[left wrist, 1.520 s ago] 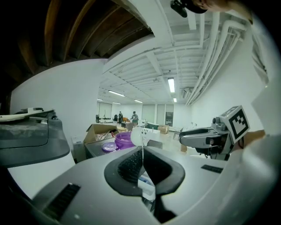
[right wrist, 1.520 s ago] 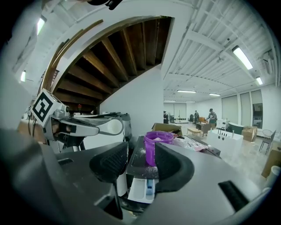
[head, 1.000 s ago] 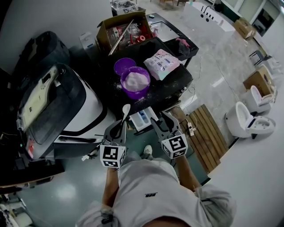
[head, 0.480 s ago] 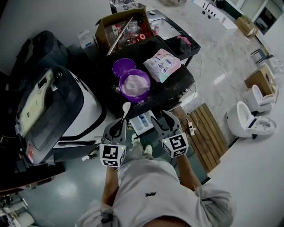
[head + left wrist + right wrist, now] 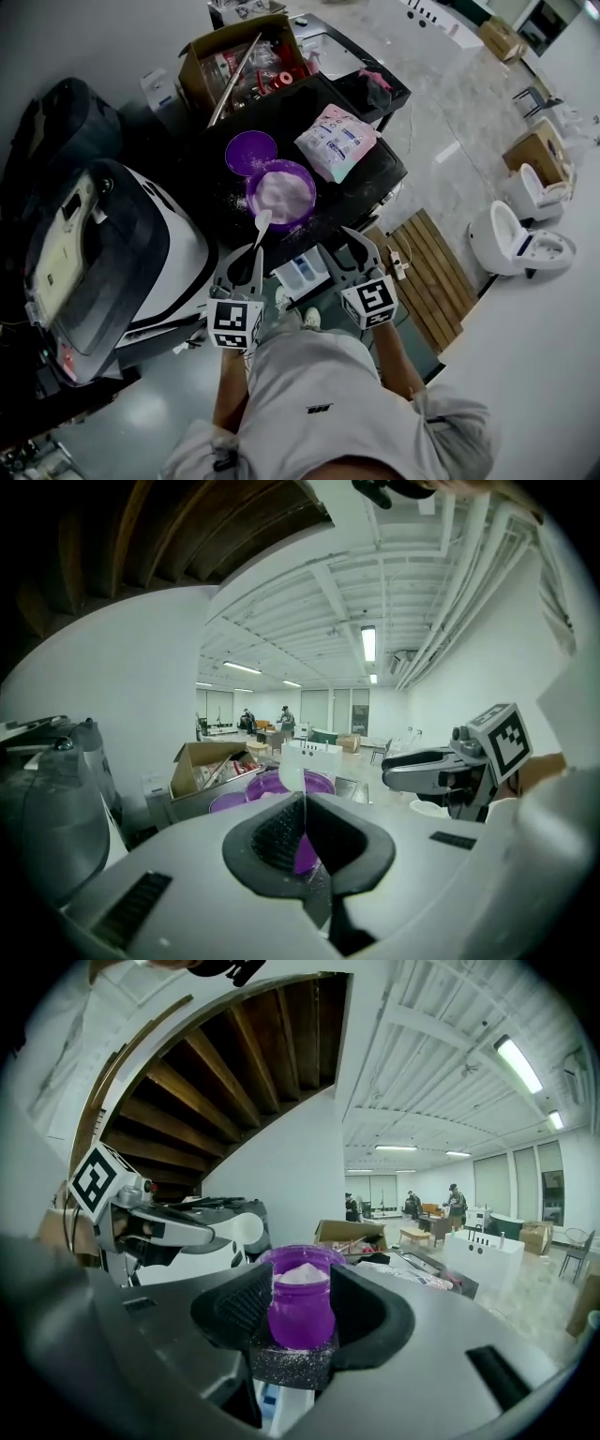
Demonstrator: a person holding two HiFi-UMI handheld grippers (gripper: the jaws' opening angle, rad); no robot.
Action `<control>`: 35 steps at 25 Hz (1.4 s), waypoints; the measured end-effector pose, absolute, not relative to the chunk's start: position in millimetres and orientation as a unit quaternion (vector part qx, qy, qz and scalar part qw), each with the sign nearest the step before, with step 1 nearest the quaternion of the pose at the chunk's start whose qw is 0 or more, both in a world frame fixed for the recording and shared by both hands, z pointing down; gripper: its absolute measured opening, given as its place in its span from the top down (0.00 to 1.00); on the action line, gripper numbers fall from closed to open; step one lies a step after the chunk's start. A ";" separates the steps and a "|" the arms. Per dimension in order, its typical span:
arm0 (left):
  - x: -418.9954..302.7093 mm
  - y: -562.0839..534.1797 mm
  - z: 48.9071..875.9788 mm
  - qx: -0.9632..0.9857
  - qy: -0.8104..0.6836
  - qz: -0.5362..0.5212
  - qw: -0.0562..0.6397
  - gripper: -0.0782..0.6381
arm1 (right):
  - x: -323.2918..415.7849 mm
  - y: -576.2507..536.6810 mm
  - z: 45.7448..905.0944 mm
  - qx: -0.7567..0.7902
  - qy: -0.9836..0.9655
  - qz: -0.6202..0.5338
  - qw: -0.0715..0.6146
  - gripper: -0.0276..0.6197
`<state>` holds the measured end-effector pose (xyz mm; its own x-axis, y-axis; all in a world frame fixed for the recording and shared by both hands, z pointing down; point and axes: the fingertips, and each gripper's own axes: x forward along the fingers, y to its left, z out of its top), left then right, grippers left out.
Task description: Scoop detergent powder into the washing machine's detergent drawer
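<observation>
A purple jar (image 5: 281,192) of white detergent powder stands open on the black table (image 5: 370,183), its purple lid (image 5: 250,153) just behind it. My left gripper (image 5: 247,265) is shut on a white spoon (image 5: 262,225), whose bowl points toward the jar's near side. In the left gripper view the spoon (image 5: 305,766) stands edge-on between the jaws, in front of the jar (image 5: 277,787). My right gripper (image 5: 351,255) hangs open and empty over the table's front edge. The white detergent drawer (image 5: 302,274) sticks out below, between both grippers. In the right gripper view the jar (image 5: 302,1299) is framed by the open jaws.
A white and black washing machine (image 5: 112,253) stands at the left. A detergent bag (image 5: 336,141) lies on the table right of the jar. A cardboard box (image 5: 234,66) of clutter sits behind. A wooden slat mat (image 5: 427,272) lies on the floor at right.
The spoon's tip and the jar have drawn closer together in the head view. Both grippers have crept slightly toward the table. The left stays shut on the spoon, the right open.
</observation>
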<state>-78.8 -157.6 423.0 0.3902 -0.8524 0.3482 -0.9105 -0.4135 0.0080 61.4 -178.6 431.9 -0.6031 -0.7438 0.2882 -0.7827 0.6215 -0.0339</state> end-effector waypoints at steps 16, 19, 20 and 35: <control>-97.9 -228.8 439.6 0.865 -0.449 0.180 0.134 0.87 | 35.4 -231.1 444.8 0.482 -0.859 0.088 0.152 0.66; -99.5 -237.7 444.5 0.865 -0.440 0.193 0.145 0.87 | 33.9 -235.1 449.0 0.486 -0.854 0.093 0.158 0.66; -99.0 -240.7 445.5 0.865 -0.437 0.198 0.149 0.87 | 34.1 -236.6 450.0 0.487 -0.854 0.093 0.160 0.66; -83.3 -267.7 476.3 0.828 -0.423 0.304 0.207 0.87 | 27.8 -272.4 454.8 0.425 -0.885 0.099 0.164 0.66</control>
